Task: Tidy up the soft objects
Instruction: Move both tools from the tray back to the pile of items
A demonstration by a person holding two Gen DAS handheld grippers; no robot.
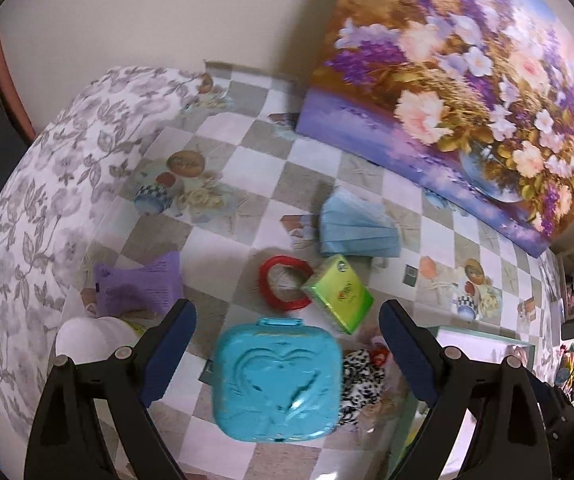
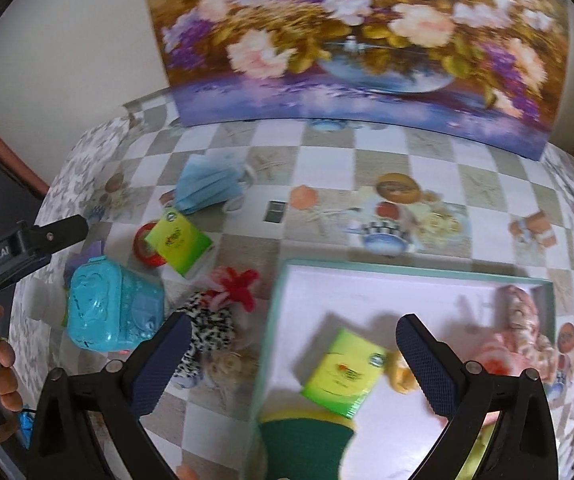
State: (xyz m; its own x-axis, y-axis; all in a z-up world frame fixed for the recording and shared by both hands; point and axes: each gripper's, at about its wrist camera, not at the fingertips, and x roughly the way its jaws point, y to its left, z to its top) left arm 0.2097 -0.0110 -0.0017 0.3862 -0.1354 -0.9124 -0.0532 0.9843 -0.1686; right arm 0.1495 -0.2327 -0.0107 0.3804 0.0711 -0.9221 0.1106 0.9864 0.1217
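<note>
Sorting in progress: my left gripper (image 1: 287, 350) and right gripper (image 2: 293, 364) both gape empty; the leopard-print plush (image 2: 203, 336), at nine o'clock of the tray (image 2: 407, 272), likely needs grasping next.

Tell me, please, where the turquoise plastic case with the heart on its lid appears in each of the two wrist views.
Left wrist view: the turquoise case lies low in the middle, on the checkered tablecloth, seen between the two open fingers.
Right wrist view: the turquoise case is at the left, outside the fingers.
Shared landmark: the green tissue pack overlapping the red ring, just beyond the case.
</note>
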